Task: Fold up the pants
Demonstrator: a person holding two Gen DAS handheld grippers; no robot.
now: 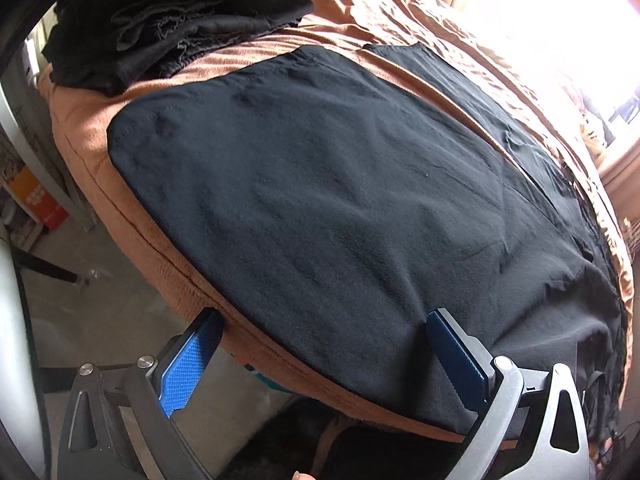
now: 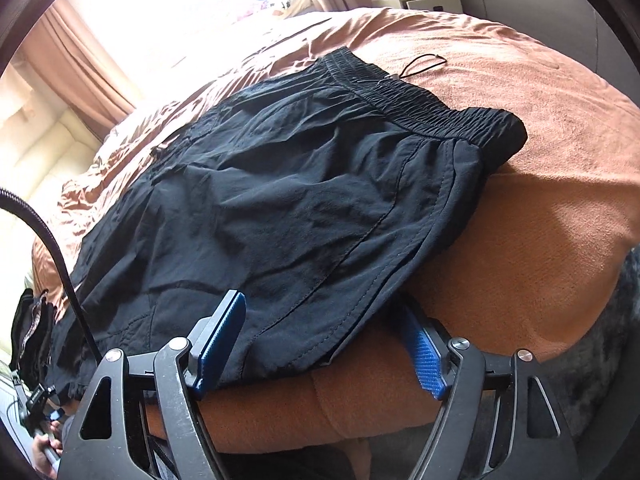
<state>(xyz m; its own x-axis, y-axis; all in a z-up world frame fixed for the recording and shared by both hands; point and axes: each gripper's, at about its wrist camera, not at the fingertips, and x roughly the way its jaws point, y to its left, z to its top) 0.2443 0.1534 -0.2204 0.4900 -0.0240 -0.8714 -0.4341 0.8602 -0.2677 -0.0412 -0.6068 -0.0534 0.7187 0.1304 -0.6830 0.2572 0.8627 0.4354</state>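
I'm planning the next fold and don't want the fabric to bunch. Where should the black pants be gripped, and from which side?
Judging from how they lie, take the black pants at the near side seam edge by the waistband, coming in from the bed's front edge. That hem overhangs the edge slightly, so the open right gripper could slip a finger under it. The left gripper could pinch the leg's near edge likewise.

Bedroom in a home; a bed [image 2: 540, 92] spread with a rust-brown blanket fills both views; pinkish-brown curtains [image 2: 80, 60] hang beside a bright window [image 2: 180, 4] at the far side; a pale bedside cabinet [image 2: 424, 2] bearing small items and white cables stands past the bed's far corner; black pants [image 1: 320, 184] lie flat on the blanket, and a stack of folded dark clothes [image 1: 172, 20] sits near them; bare floor [image 1: 108, 280] shows below the mattress edge.
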